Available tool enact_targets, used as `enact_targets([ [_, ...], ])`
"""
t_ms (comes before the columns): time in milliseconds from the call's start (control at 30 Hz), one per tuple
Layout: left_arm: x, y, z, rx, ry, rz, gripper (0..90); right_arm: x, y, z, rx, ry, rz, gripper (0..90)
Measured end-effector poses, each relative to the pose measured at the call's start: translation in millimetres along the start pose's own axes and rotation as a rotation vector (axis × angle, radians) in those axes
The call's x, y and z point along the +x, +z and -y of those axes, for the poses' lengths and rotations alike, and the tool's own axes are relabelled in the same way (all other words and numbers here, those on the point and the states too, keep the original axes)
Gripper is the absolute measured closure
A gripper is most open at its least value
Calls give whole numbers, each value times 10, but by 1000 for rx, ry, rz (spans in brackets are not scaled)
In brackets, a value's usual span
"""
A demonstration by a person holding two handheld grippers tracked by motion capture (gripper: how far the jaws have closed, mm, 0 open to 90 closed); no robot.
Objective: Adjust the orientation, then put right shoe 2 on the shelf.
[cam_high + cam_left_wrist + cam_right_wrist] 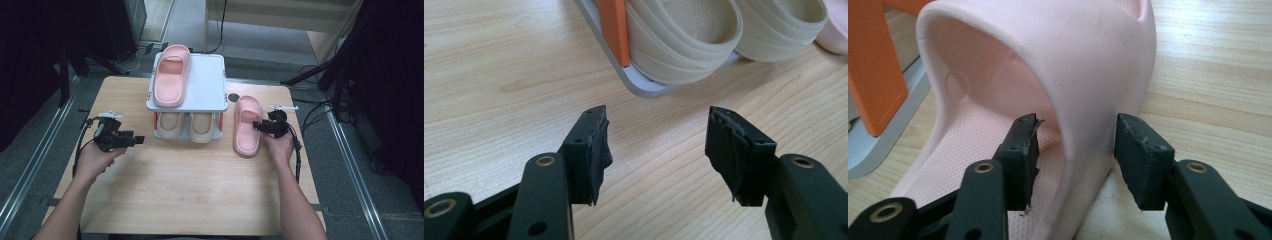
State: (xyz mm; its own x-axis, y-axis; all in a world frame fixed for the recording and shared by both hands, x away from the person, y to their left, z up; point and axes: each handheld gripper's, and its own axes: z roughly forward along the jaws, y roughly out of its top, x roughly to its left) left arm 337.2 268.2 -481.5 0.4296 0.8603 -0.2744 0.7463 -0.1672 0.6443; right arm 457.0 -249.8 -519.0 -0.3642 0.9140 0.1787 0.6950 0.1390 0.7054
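Pink slipper (pixel 247 125) lies flat on the bench (pixel 190 190), just right of the rack (pixel 205 85) and beside the right claw (pixel 260 126). In the right gripper view that claw (pixel 1075 150) straddles the side wall of the slipper's (pixel 1068 65) strap, one jaw inside and one outside; the jaws look spread, not pressing it. A second pink slipper (pixel 171 75) rests on the rack's top shelf, with two beige slippers (pixel 186 127) below. The left claw (pixel 137 140) hovers spread and empty left of the rack.
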Motion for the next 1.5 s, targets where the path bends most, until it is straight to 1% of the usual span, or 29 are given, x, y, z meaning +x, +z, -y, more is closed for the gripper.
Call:
enact_targets([
  [33, 0, -2, 4, 4, 1, 3, 423, -7, 3, -3, -7, 8, 3, 544],
  [67, -1, -2, 10, 4, 4, 0, 423, -11, 5, -7, -12, 5, 13, 549],
  [267, -1, -16, 34, -2, -4, -3, 423, -29, 46, -24, -23, 16, 21, 558],
  [367, 9, -21, 54, 4, -4, -5, 423, -61, 57, -31, -20, 38, 12, 606],
  [433, 16, -24, 70, 5, -9, -9, 423, -75, 54, -42, -20, 47, 16, 655],
  [500, 22, -29, 80, 3, -13, -11, 423, -68, 51, -54, -17, 37, 30, 683],
  [600, 28, -39, 87, 6, -11, -12, 423, -56, 42, -71, -17, 14, 62, 735],
  [667, 31, -41, 87, 6, -12, -12, 423, -71, 38, -71, -22, 15, 61, 752],
  [800, 33, -24, 92, 9, -15, -13, 423, -100, 17, -83, -21, 33, 64, 810],
  [867, 36, -15, 95, 16, -13, -14, 423, -114, 9, -94, -19, 47, 58, 818],
  [967, 35, -4, 96, 16, -12, -9, 423, -116, 3, -106, -12, 39, 51, 819],
  [1067, 26, 1, 93, 15, -11, -9, 423, -115, -14, -126, -2, 49, 54, 832],
  [1167, 36, -9, 91, 15, -11, -6, 423, -128, -57, -150, 3, 76, 50, 833],
  [1200, 38, -9, 90, 14, -12, -6, 423, -134, -78, -168, -1, 75, 55, 833],
  [1267, 44, -10, 87, 16, -11, -3, 423, -124, -142, -238, 3, 73, 50, 833],
  [1367, 45, -7, 84, 17, -9, -3, 423, -90, -202, -328, -7, 51, 54, 834],
  [1433, 44, -4, 82, 13, -14, 2, 423, -60, -220, -385, 1, 48, 49, 833],
  [1500, 41, -3, 76, 10, -16, 5, 423, -27, -239, -440, 8, 34, 56, 833],
])
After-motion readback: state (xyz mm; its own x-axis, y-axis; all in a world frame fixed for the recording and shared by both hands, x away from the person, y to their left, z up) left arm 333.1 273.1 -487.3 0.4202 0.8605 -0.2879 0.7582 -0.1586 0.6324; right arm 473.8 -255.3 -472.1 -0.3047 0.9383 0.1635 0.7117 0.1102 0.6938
